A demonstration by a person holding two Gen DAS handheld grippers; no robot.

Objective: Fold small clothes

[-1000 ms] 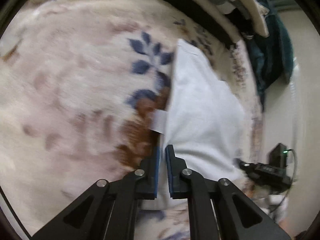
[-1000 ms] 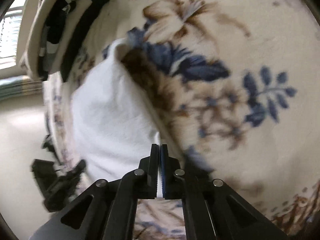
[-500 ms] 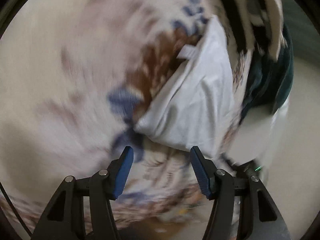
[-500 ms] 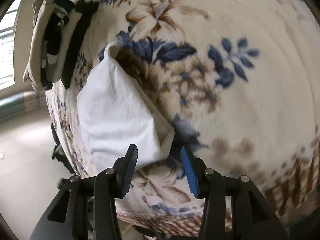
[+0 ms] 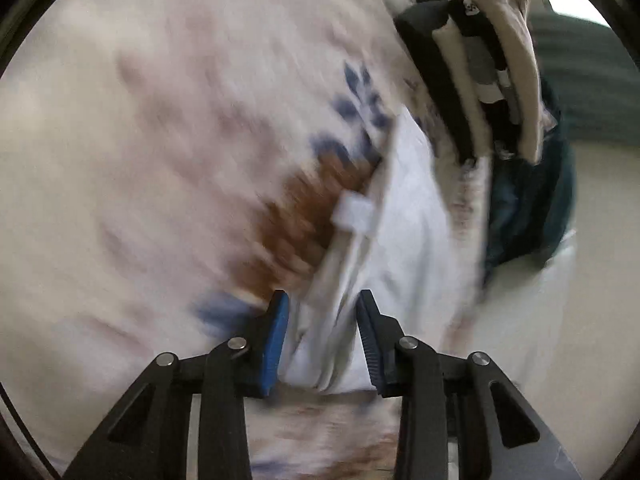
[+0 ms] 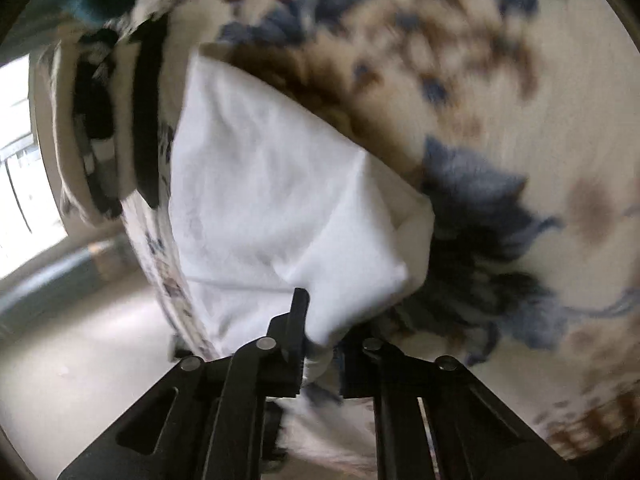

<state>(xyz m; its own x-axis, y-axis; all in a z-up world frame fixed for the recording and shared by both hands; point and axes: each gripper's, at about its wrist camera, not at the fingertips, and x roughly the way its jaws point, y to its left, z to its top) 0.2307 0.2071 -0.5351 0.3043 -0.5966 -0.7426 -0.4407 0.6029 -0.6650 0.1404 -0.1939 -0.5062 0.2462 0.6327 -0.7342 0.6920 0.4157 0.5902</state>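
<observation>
White garment [image 5: 400,240] lies already folded over on the floral blanket [image 5: 160,140], near the bed edge — layered edges and a small sewn tag [image 5: 354,212] face the left wrist view. Left gripper [image 5: 322,340] has its blue pads [image 5: 276,332] apart, straddling the near corner of the cloth; fabric sits between them but nothing is pinched yet. Likely lined up this way to catch all the stacked layers at once for the next fold.

Right gripper [image 6: 320,332] sits at the opposite near corner of the same garment [image 6: 272,200]. Cloth bunches between its fingers, and the right finger is hidden behind the fabric, so cannot tell whether it is clamped or just around it. Both views are motion-blurred.

A corner each suggests a two-handed lift to keep the fold square — a one-sided pull would probably skew the layers.

No real containers in view. A stack of folded clothes [image 5: 472,72], dark and beige, sits at the blanket edge just beyond the garment — judged as the finished pile. Something dark teal [image 5: 532,208] hangs next to it, unclear what.
</observation>
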